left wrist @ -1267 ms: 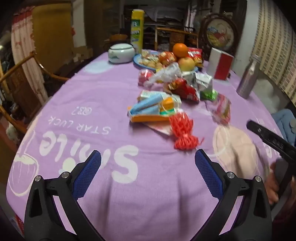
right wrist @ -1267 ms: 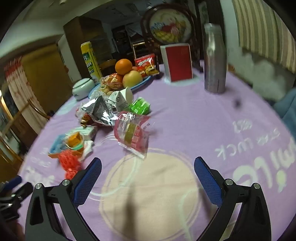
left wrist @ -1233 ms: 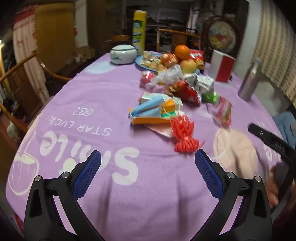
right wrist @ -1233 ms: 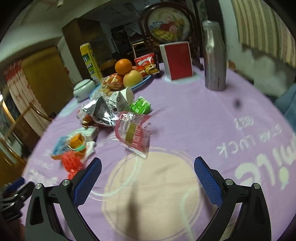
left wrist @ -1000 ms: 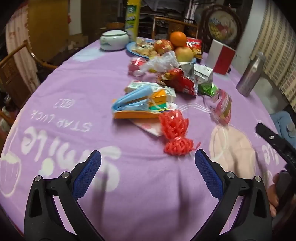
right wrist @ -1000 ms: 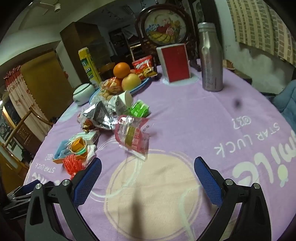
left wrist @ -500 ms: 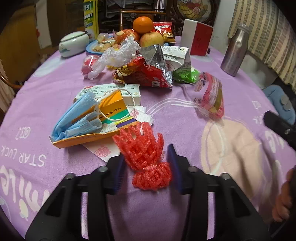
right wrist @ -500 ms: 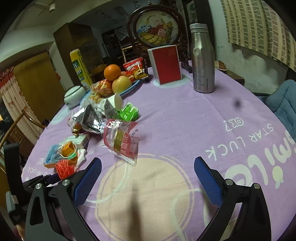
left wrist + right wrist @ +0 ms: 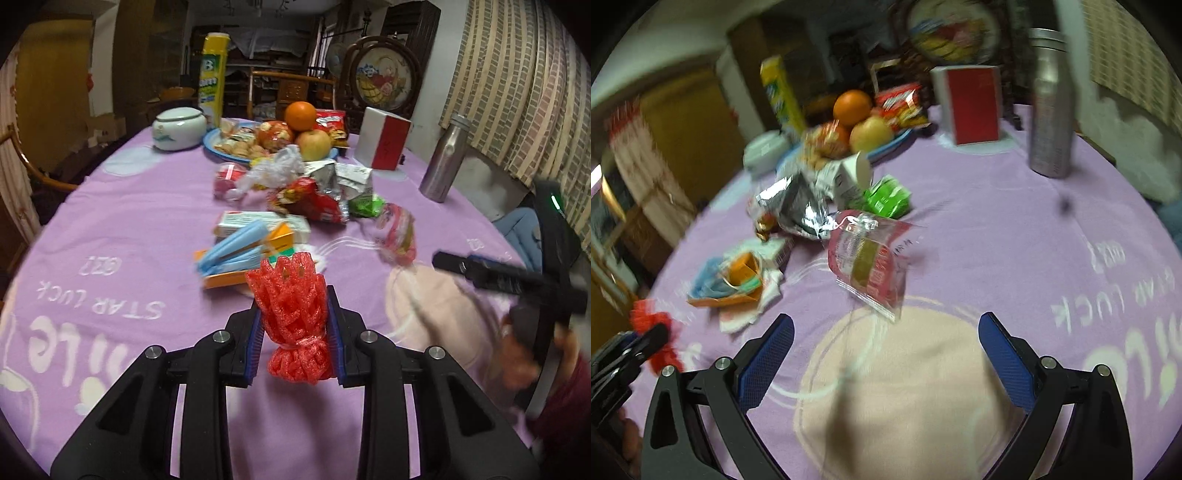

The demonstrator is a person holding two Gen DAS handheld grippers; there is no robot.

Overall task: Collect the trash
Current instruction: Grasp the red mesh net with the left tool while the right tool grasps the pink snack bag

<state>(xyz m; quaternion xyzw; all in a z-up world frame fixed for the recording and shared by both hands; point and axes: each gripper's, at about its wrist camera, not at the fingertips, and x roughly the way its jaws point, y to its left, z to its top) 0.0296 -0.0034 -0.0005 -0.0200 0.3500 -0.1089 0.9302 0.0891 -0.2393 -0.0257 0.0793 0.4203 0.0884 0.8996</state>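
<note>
Purple tablecloth [image 9: 140, 221] covers the tabletop, litter strewn down its middle toward the far edge. My left gripper [image 9: 294, 334] is clamped on the red foam net [image 9: 291, 310], lifted above the near edge. My right gripper [image 9: 886, 354] hovers spread wide, nothing between its pads, near the red wrapper [image 9: 871, 258].

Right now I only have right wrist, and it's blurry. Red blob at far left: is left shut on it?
Observer: Yes. The left gripper is shut on the red foam net, one pad on each side.
Operator: Anything else caught in there?
Observer: No, only the net; the blue face mask lies on the table beyond it.
Operator: How does my gripper look from there?
Observer: Only one finger of the right gripper shows, dark and blurred, beside the clear red packet.
</note>
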